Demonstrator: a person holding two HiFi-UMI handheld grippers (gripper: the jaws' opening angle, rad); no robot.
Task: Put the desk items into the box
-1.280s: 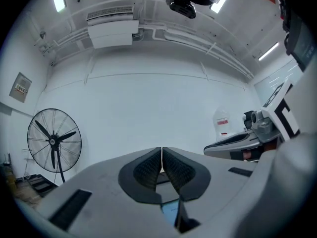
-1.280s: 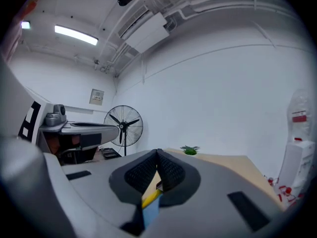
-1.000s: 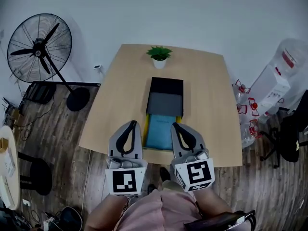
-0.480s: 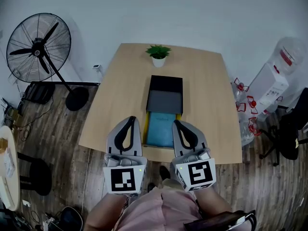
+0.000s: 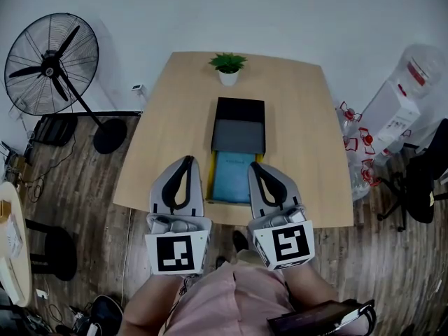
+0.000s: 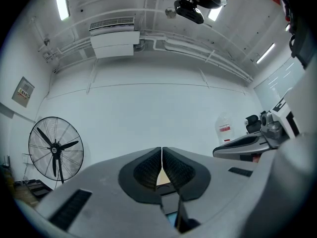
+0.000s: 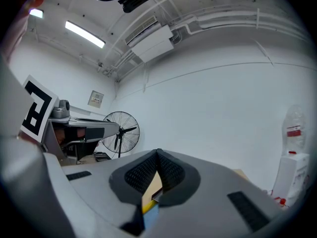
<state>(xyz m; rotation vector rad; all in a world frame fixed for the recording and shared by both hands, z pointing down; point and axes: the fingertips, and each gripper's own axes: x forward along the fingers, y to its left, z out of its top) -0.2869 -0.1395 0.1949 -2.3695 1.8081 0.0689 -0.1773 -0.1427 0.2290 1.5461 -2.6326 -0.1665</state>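
On the wooden desk (image 5: 301, 138) a black box (image 5: 239, 125) lies open, its inside dark grey. In front of it, toward me, lies a light blue flat item (image 5: 232, 176) with a yellow edge. My left gripper (image 5: 184, 162) hovers at the blue item's left side, jaws shut with nothing between them. At the item's right side my right gripper (image 5: 256, 166) is held the same way, shut and empty. Both gripper views look over the closed jaw pads (image 6: 161, 168) at a white wall, with only a sliver of desk and the blue item (image 7: 151, 213) showing below.
A small potted plant (image 5: 227, 68) stands at the desk's far edge. A standing fan (image 5: 52, 56) is on the floor to the left. At the right stand a water bottle (image 5: 413, 89), a black chair (image 5: 427, 184) and red-and-white clutter. A round table edge (image 5: 10, 250) shows at far left.
The head camera has shifted slightly, so desk and box sit a little higher in view. Both grippers stay shut beside the blue item, drawn marginally toward me.
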